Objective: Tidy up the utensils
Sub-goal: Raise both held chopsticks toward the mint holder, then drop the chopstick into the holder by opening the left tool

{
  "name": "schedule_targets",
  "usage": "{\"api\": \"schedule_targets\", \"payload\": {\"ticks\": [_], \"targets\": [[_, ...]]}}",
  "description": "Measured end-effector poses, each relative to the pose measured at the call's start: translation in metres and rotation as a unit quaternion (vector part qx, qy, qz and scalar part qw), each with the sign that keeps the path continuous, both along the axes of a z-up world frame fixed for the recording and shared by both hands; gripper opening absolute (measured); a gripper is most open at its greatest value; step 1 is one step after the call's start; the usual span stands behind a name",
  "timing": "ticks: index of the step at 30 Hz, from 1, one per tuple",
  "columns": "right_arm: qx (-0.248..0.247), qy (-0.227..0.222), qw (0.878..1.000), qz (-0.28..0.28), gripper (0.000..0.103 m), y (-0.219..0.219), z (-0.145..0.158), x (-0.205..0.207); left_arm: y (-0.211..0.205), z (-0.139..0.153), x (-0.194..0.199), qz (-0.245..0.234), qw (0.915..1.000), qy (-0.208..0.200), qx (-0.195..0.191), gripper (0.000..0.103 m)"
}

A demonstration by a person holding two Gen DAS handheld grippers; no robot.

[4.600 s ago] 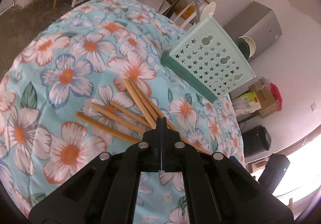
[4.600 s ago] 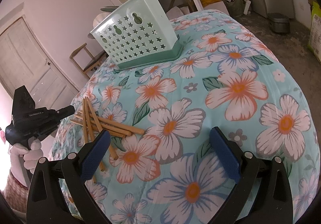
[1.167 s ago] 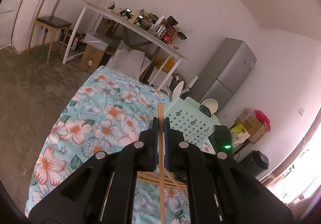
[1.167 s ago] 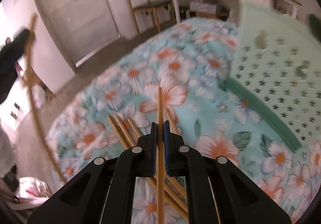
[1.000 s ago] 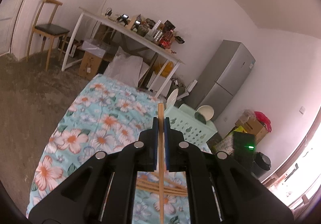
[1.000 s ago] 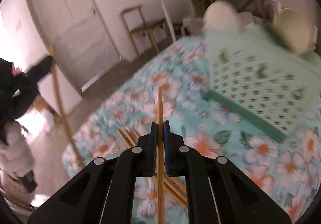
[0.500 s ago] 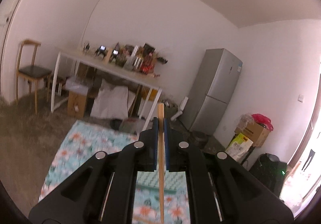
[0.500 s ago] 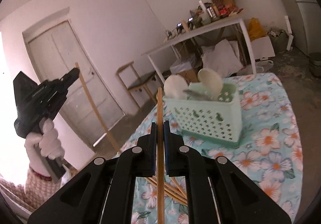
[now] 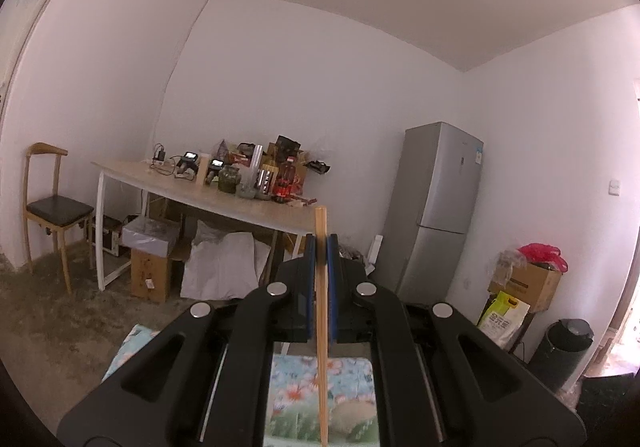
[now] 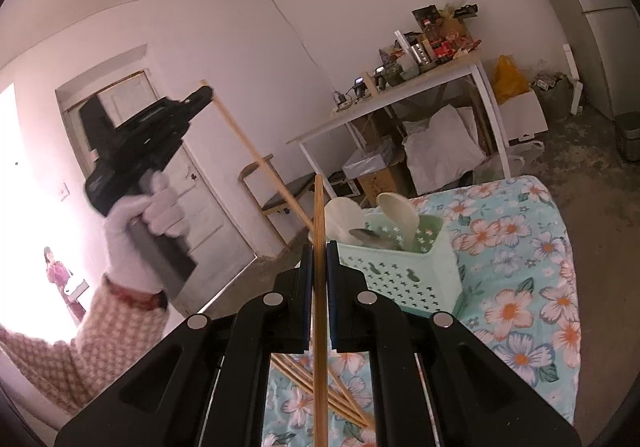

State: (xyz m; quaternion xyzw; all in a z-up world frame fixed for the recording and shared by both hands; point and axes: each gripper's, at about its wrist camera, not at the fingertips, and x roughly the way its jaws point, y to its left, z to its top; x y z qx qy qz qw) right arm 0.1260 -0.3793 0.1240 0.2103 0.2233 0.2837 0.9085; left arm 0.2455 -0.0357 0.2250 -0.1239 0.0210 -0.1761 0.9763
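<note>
My left gripper [image 9: 320,243] is shut on a wooden chopstick [image 9: 321,327] and is raised high, pointing at the far wall. From the right wrist view the left gripper [image 10: 202,93] is up at the left, its chopstick [image 10: 256,159] slanting down toward the basket. My right gripper [image 10: 319,247] is shut on another wooden chopstick [image 10: 319,287], held upright above the table. The mint green utensil basket [image 10: 404,271] stands on the floral tablecloth [image 10: 516,287] with white spoons [image 10: 396,215] in it. Several loose chopsticks [image 10: 320,387] lie on the cloth under my right gripper.
A white table [image 9: 208,199] crowded with bottles and gadgets stands at the back wall, boxes and bags under it. A wooden chair [image 9: 48,207] is at the left, a grey fridge [image 9: 436,211] at the right. A door [image 10: 192,187] is behind the left gripper.
Both grippers have risen from the table, each with a chopstick. The left gripper has tilted upward, so the table has dropped nearly out of its view. The basket now sits just beyond the right gripper.
</note>
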Motion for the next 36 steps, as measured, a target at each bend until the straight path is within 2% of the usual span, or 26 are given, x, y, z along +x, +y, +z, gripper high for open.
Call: {"api": "schedule_targets", "payload": {"ticks": [8,15,22,30,32,34,36], "targets": [[-0.002,0.009,1.000,-0.023,0.007,-0.019,-0.003,0.008,-0.034,-0.026,0.053,0.007,0.9997,-0.003,0.024,0.005],[-0.012,0.025,0.999,-0.035,0.007,-0.027,-0.012,0.016,-0.040,-0.061,0.083,0.003,0.9992,0.029,0.027,0.005],[-0.015,0.035,0.999,-0.038,0.007,-0.028,-0.018,0.020,-0.038,-0.092,0.090,0.002,0.9975,0.053,0.046,0.005],[-0.023,0.032,0.999,-0.037,0.007,-0.023,-0.013,0.018,-0.022,-0.107,0.082,-0.019,0.9957,0.087,0.028,0.005],[-0.025,0.031,0.999,-0.037,0.007,-0.021,-0.011,0.017,-0.016,-0.108,0.078,-0.022,0.9953,0.092,0.020,0.007],[-0.027,0.029,0.999,-0.035,0.007,-0.018,-0.009,0.016,-0.013,-0.108,0.073,-0.024,0.9951,0.094,0.016,0.017],[-0.029,0.027,0.999,-0.033,0.007,-0.016,-0.006,0.016,-0.007,-0.108,0.065,-0.022,0.9952,0.095,0.011,0.022]]}}
